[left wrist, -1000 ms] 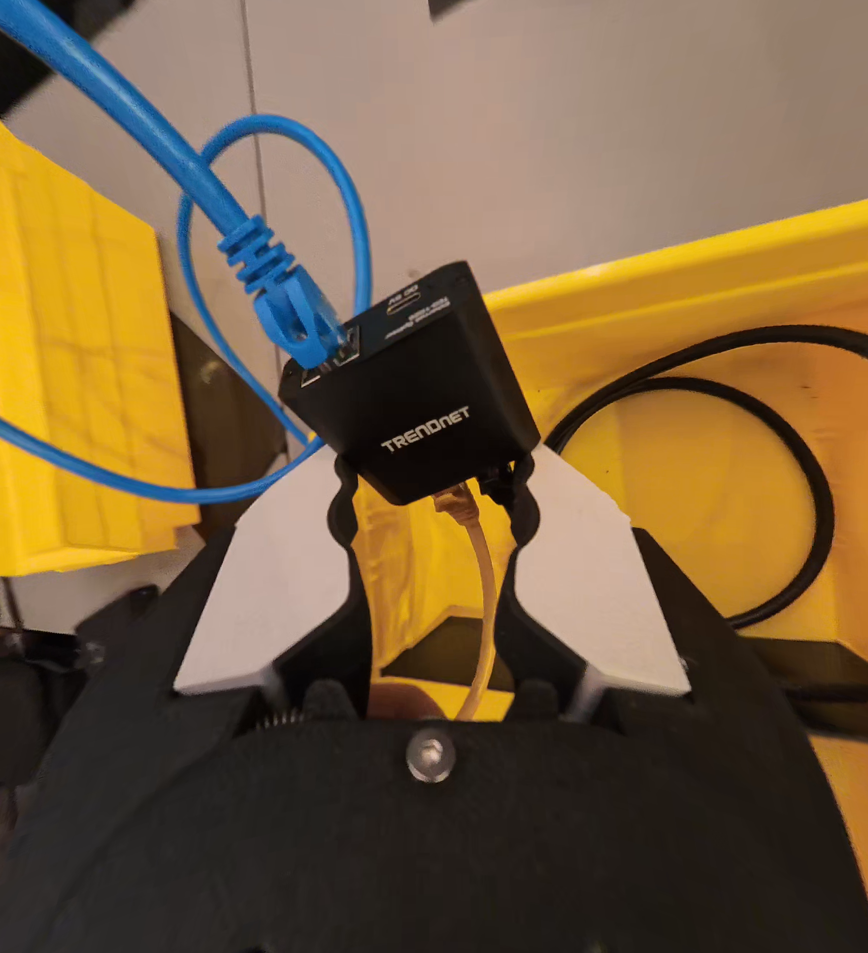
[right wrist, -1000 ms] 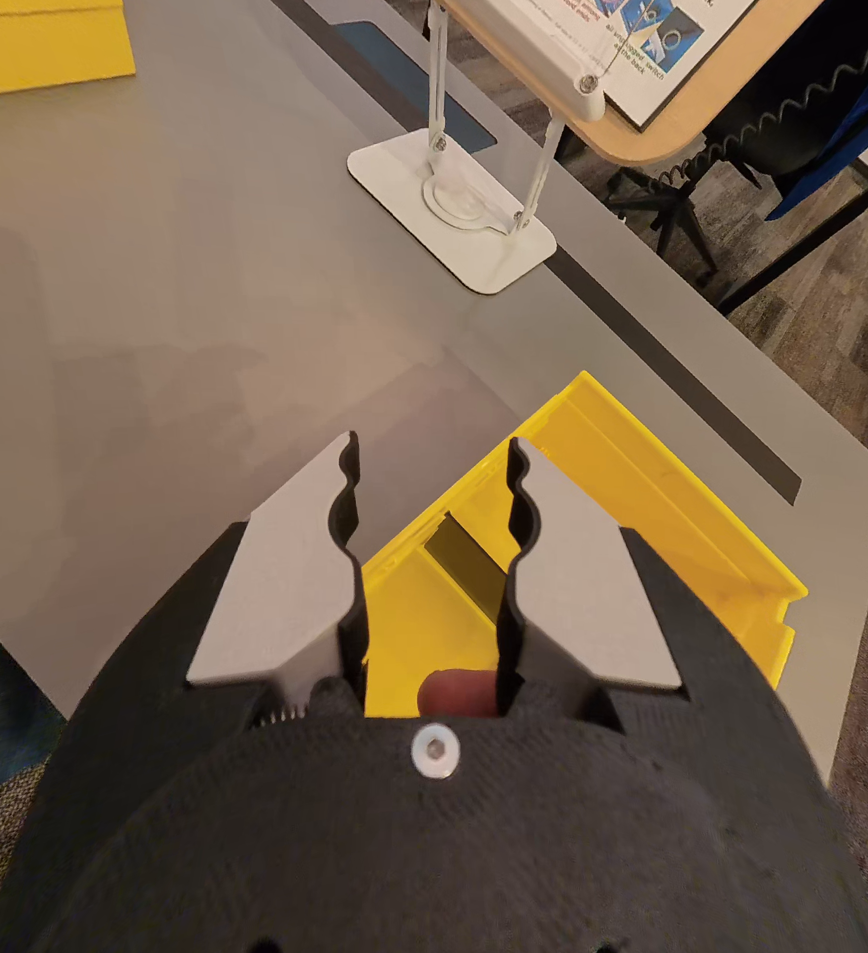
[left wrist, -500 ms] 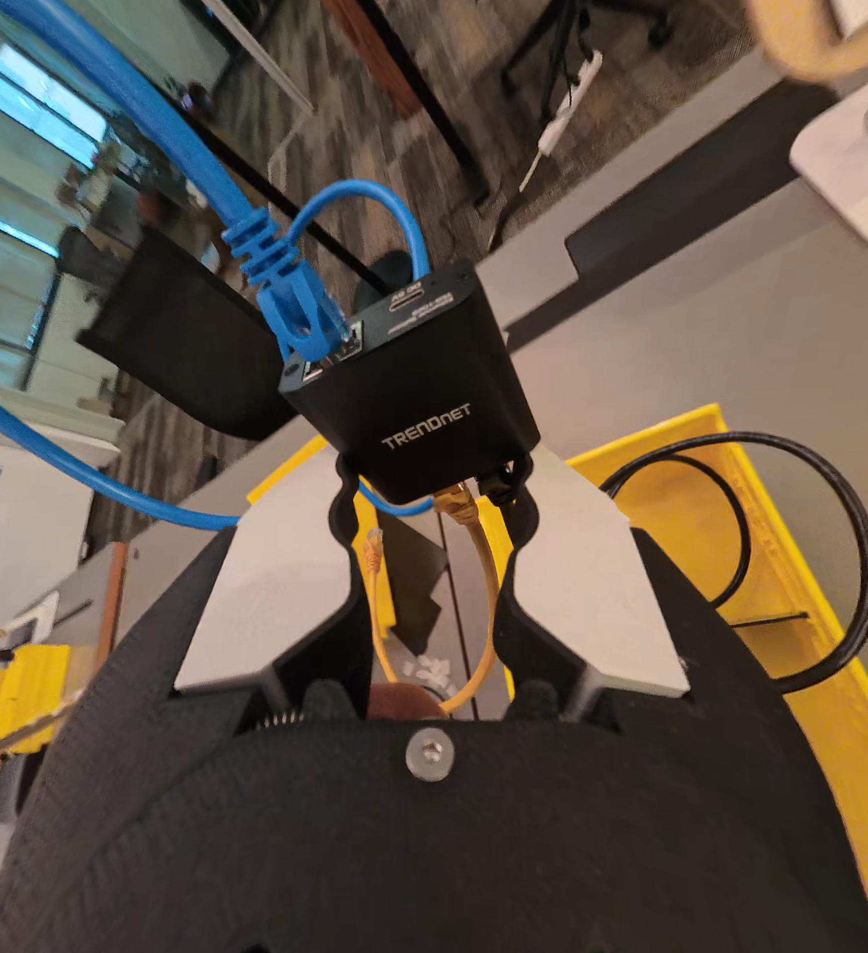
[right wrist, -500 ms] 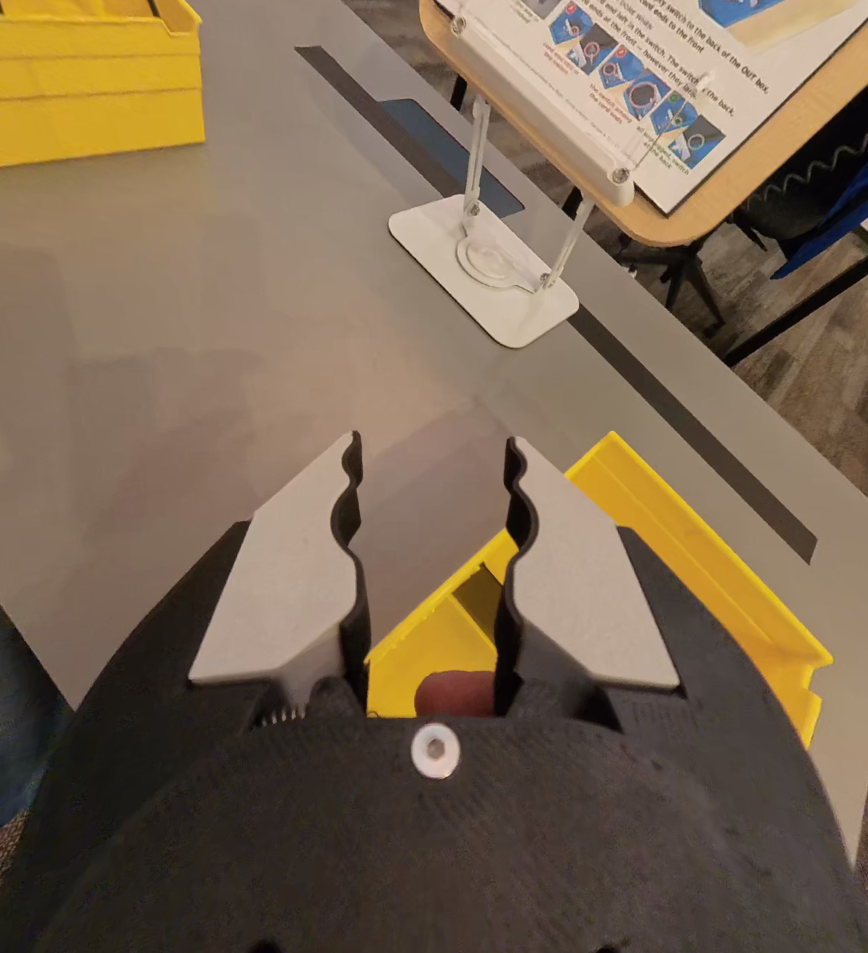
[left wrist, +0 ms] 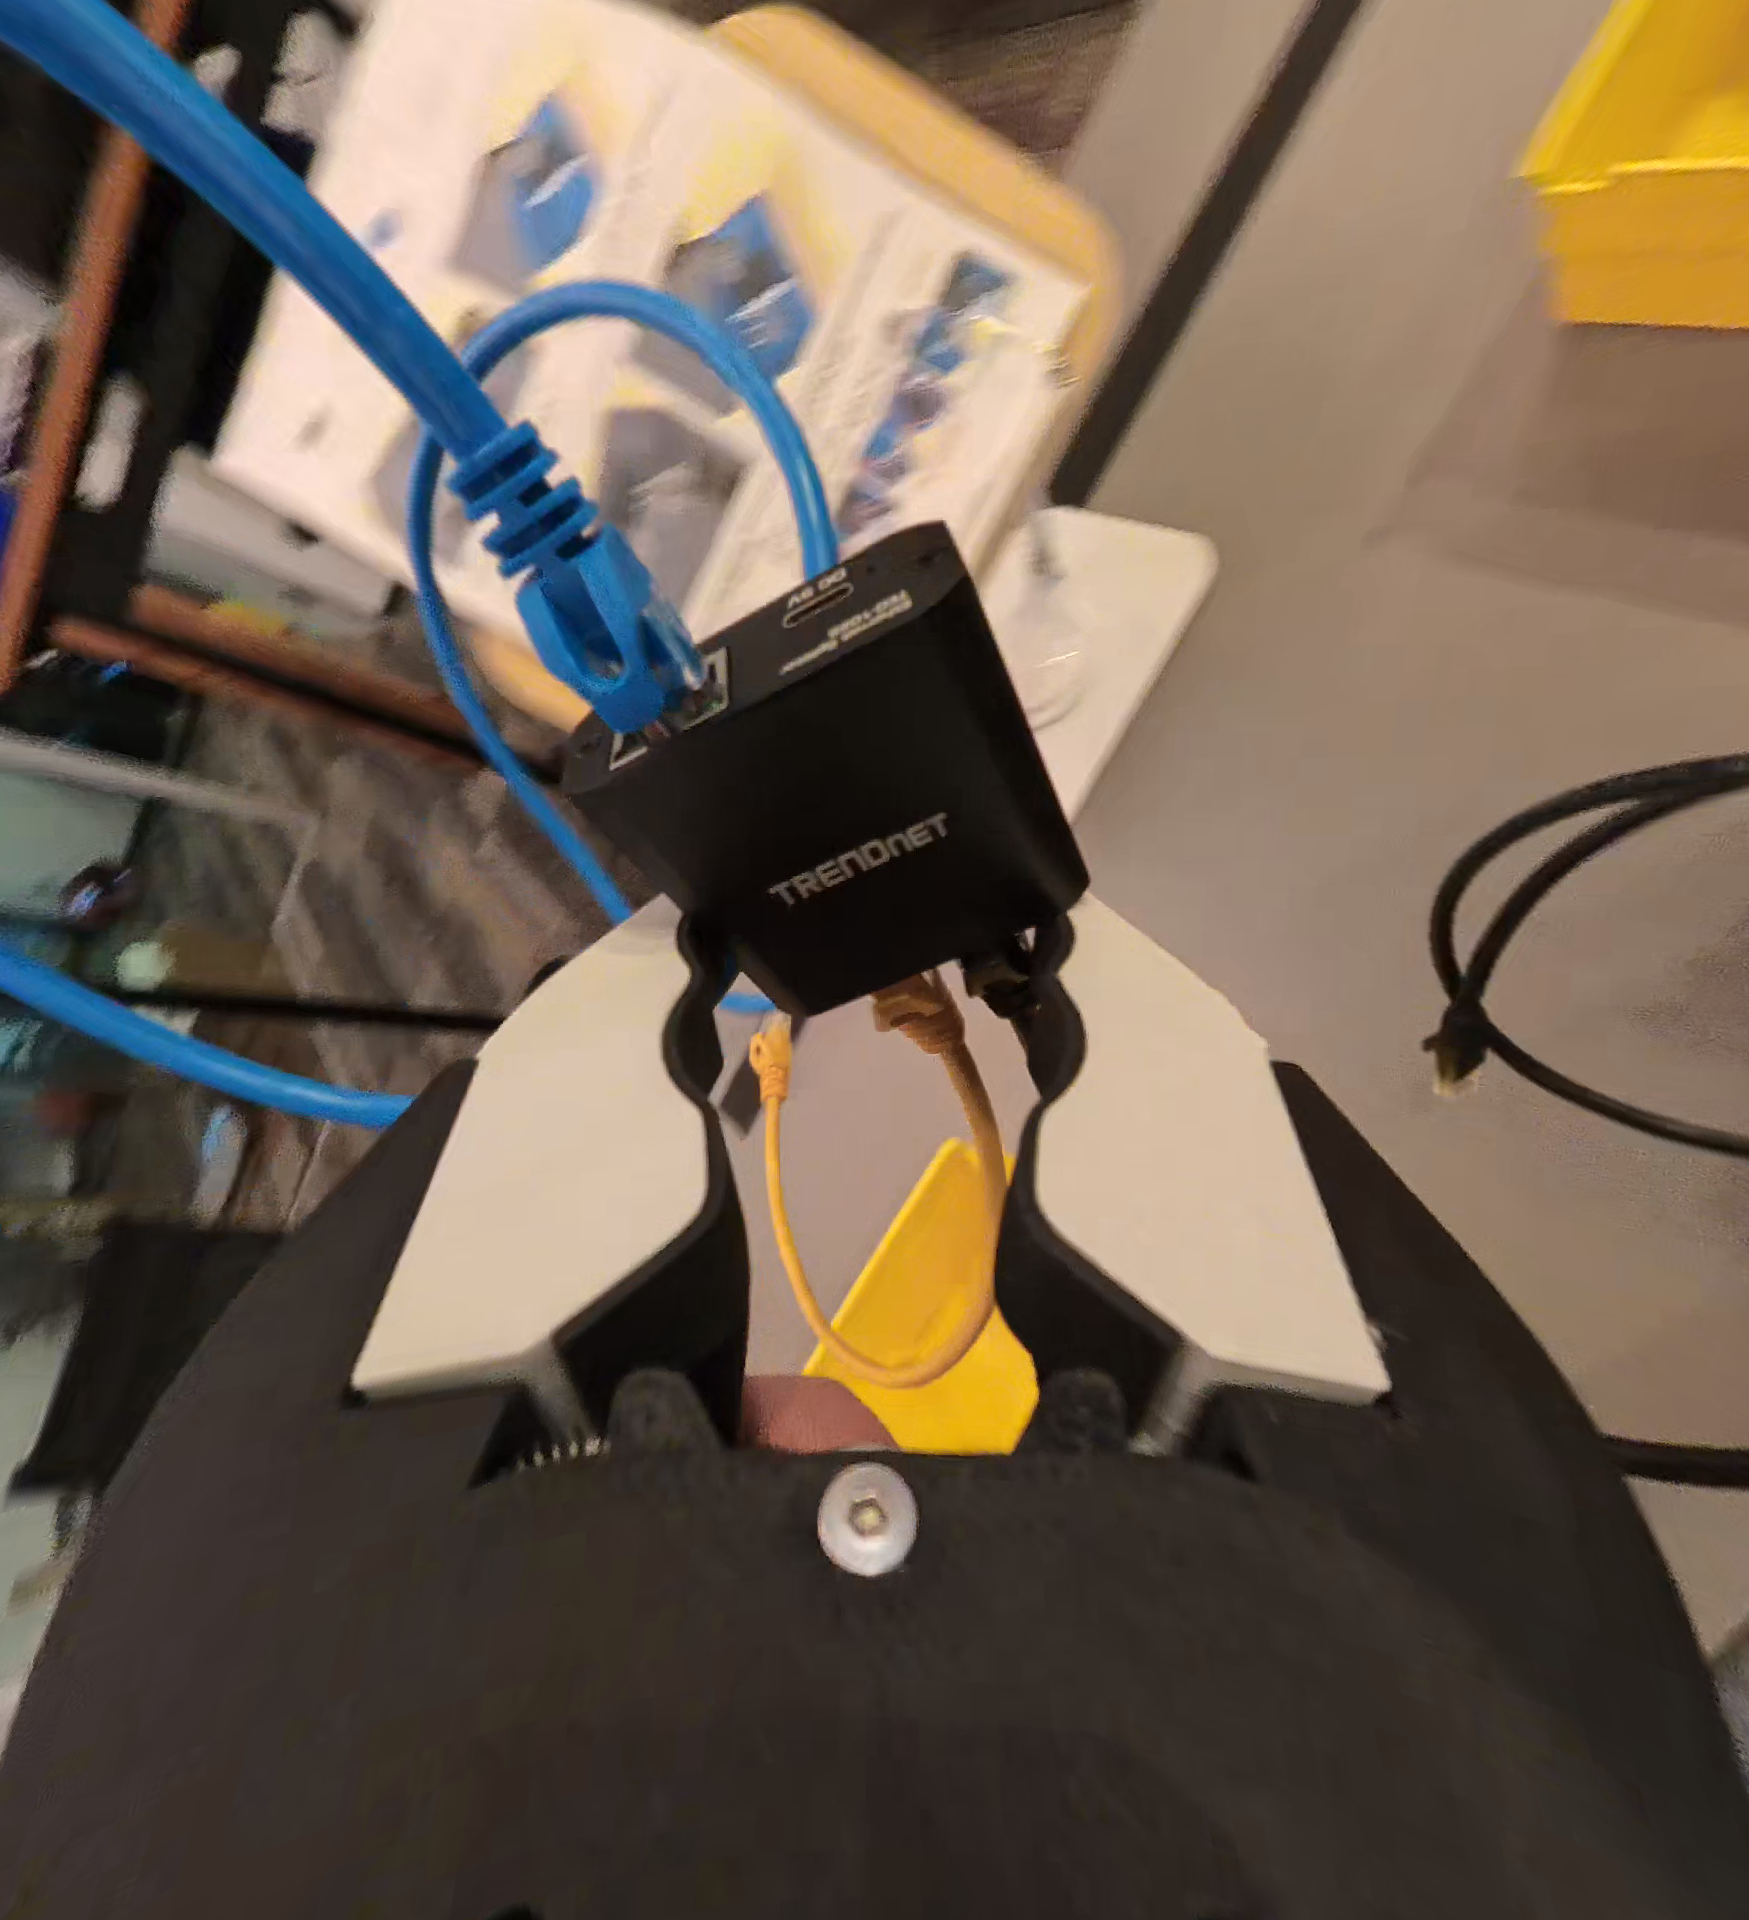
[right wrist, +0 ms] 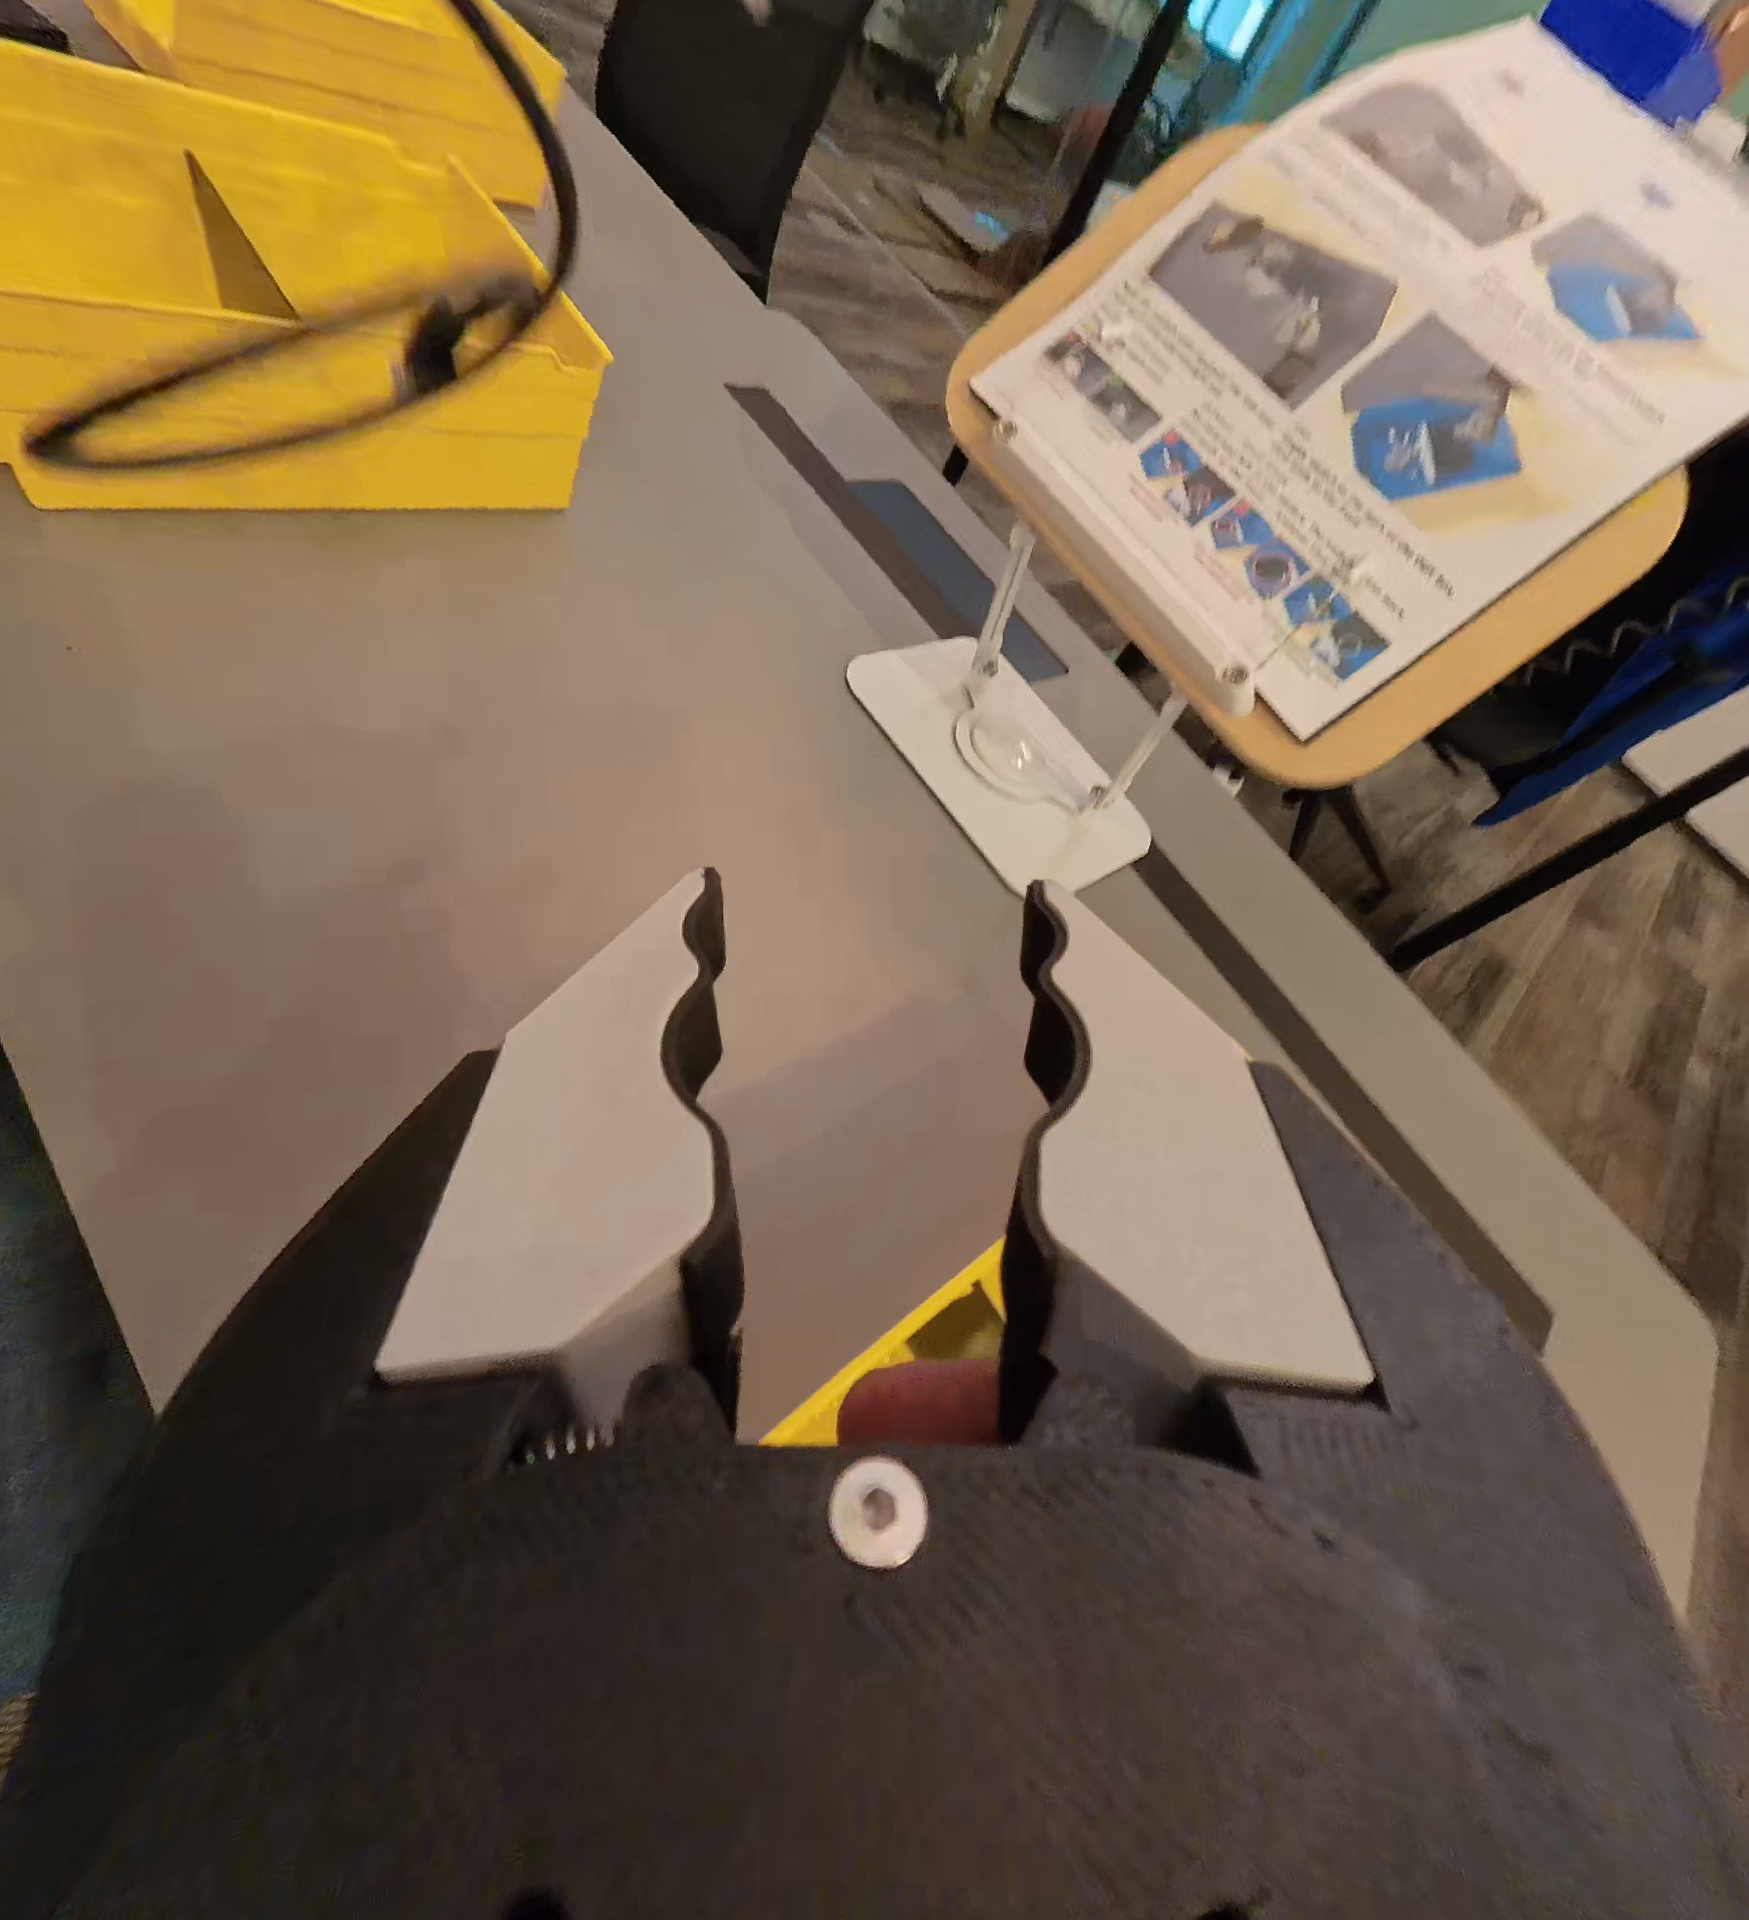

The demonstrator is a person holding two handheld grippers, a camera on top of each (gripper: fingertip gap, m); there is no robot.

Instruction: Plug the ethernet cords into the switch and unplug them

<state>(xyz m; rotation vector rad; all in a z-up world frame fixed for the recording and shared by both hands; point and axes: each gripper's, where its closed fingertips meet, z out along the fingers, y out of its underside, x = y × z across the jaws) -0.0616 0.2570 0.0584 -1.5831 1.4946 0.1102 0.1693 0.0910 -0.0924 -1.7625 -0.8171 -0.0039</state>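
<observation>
The left gripper (left wrist: 875,961) is clamped on the near end of a small black ethernet switch (left wrist: 839,800), holding it up off the grey desk (left wrist: 1472,644). Between the fingers a short yellow ethernet cord (left wrist: 891,1340) loops down; one end is plugged into the switch's near face, the other plug hangs free beside it. A black cord (left wrist: 1504,914) also leaves that near face and coils in the air to the right, its loose plug dangling. On the far face a blue ethernet cord (left wrist: 600,623) is plugged in and loops beyond the switch. Farther off stand a blurred instruction sheet on a stand (left wrist: 745,291) and a yellow bin (left wrist: 1701,197).

The right gripper (right wrist: 870,914) is held partly open with nothing between its fingers, above the desk, a yellow bin corner (right wrist: 901,1361) just below it. Beyond are the stand's white base (right wrist: 1005,758) and, far left, yellow bins (right wrist: 257,343).
</observation>
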